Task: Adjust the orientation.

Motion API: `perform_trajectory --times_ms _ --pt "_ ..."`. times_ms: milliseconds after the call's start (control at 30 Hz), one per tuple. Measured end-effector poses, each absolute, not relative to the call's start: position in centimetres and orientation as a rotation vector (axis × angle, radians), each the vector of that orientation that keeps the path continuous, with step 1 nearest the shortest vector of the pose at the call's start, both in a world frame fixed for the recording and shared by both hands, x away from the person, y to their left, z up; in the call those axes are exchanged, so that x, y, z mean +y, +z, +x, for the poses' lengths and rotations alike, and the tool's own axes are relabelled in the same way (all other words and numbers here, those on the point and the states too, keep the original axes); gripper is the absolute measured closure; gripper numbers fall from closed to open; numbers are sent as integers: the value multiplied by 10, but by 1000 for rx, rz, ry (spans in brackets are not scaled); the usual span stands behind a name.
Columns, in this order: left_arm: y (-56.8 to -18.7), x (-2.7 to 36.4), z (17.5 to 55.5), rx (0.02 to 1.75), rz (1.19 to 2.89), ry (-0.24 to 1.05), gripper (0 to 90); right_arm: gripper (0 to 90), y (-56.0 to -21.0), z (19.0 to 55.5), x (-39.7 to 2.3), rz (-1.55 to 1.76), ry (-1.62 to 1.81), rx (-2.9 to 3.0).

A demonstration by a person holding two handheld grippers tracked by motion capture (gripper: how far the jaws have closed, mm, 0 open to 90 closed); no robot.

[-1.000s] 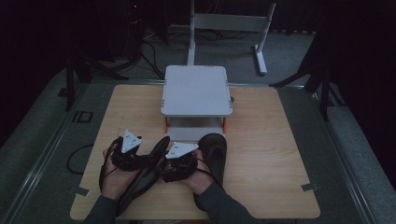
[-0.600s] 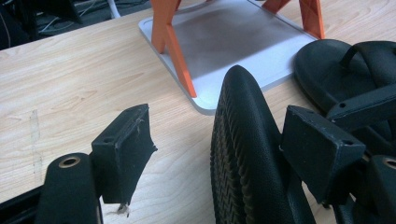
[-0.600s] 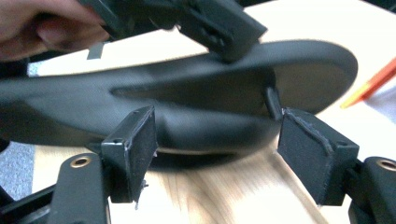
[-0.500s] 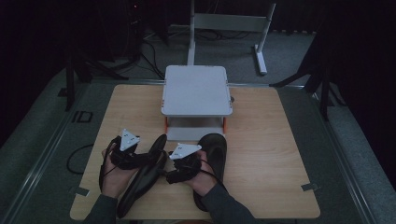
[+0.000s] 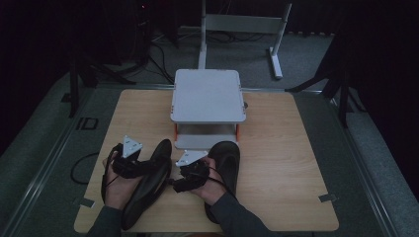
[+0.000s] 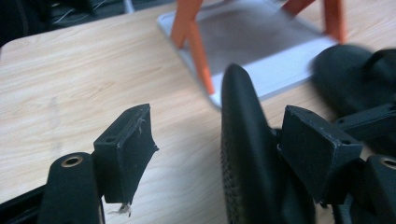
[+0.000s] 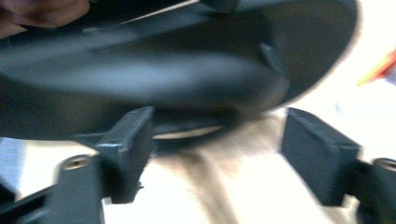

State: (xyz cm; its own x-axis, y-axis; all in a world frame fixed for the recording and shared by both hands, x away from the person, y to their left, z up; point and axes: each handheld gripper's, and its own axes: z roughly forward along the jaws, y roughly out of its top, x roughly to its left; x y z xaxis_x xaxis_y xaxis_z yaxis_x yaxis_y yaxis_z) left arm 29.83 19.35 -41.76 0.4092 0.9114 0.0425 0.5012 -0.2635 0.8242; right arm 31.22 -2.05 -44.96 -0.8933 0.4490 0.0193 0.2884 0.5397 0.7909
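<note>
Two black shoes lie on the wooden table [image 5: 276, 163]. The left shoe [image 5: 148, 192] is tipped on its side and the right shoe [image 5: 225, 165] lies flat. My left gripper [image 5: 148, 167] reaches over the left shoe. In the left gripper view that shoe's edge [image 6: 247, 158] stands between the jaws of my left gripper [image 6: 219, 123], against the right pad and clear of the left one. These jaws have just been closing. My right gripper [image 5: 175, 183] points at the same shoe [image 7: 177, 70] from the other side. Its jaws [image 7: 219, 123] have also just closed a little, with only bare table between them.
A white two-tier rack [image 5: 207, 96] with orange legs [image 6: 196, 46] stands at the table's back middle, just beyond the shoes' toes. Behind the table are a white stand [image 5: 242, 24] and cables on a dark floor.
</note>
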Motion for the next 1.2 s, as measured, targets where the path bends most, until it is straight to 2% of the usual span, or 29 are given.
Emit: perform_trajectory --times_ms 200,333,467,500,567,700,833,867,1200 --pt "-424 199 300 1232 1861 614 274 357 -458 319 -9 699 1258 2620" --pt "-425 198 299 1225 1873 618 279 423 -463 327 7 734 1244 2657" --pt "-423 200 299 1228 1862 629 280 531 -471 341 14 847 1272 2706" --pt "-423 201 298 1230 1857 631 280 583 -471 342 14 860 1270 2706" --pt "-422 204 297 1231 1844 635 280 611 -470 343 14 887 1287 2704" --pt "-417 208 294 1235 1821 651 280 619 -463 340 10 918 1321 2705" --pt "-415 210 293 1235 1812 661 280 603 -458 338 4 950 1326 2705" --pt "-414 211 292 1236 1809 663 280 572 -454 338 -2 988 1326 2704" --pt "-418 206 294 1227 1829 650 279 561 -439 342 -28 1042 1264 2692"
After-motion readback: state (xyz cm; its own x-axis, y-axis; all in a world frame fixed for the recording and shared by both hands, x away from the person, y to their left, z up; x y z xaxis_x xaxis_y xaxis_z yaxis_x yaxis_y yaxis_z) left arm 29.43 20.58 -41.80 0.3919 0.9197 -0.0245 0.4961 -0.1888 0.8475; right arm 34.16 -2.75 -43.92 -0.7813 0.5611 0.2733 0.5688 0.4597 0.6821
